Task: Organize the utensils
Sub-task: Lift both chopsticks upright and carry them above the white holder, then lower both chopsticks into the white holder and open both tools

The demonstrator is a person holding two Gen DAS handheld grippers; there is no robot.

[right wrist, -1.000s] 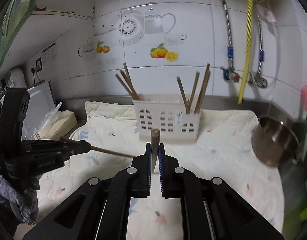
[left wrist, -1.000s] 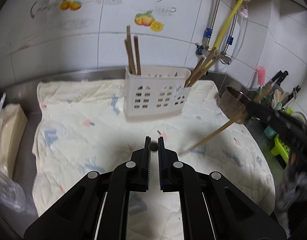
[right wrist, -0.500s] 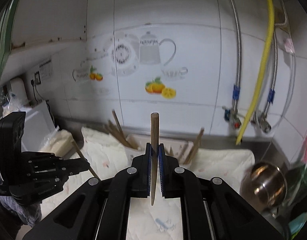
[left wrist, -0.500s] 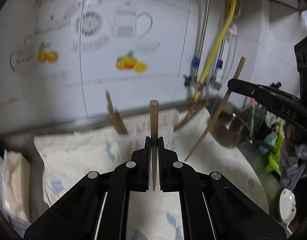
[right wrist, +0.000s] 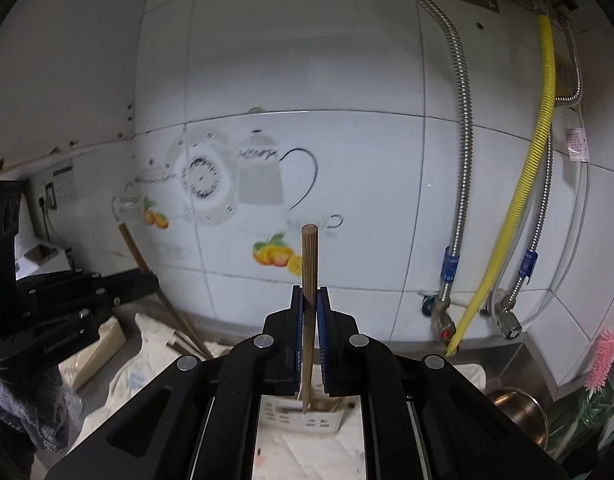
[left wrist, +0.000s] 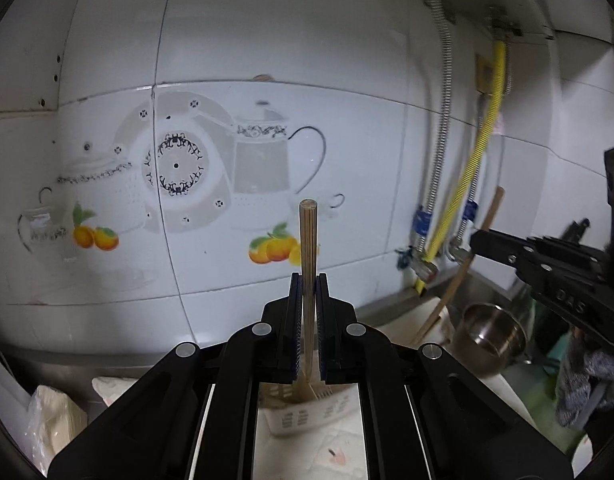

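Observation:
My left gripper (left wrist: 307,280) is shut on a wooden chopstick (left wrist: 308,248) and holds it upright, high above the white plastic utensil holder (left wrist: 303,416). My right gripper (right wrist: 309,292) is shut on another wooden chopstick (right wrist: 309,268), also upright, its lower end over the holder (right wrist: 303,414). The right gripper shows in the left wrist view (left wrist: 547,276) with its chopstick (left wrist: 463,272). The left gripper shows in the right wrist view (right wrist: 87,296) with its chopstick (right wrist: 147,272). Several chopsticks stand in the holder.
A tiled wall (left wrist: 267,80) with teapot and fruit decals fills both views. Metal hoses and a yellow hose (right wrist: 527,184) hang at the right. A steel pot (left wrist: 491,332) sits right of the cloth-covered counter (right wrist: 147,360). A plastic bag (left wrist: 51,428) lies at the left.
Both grippers have risen and tilted up with their chopsticks, from low over the cloth to high above the holder. The view now shows mostly wall.

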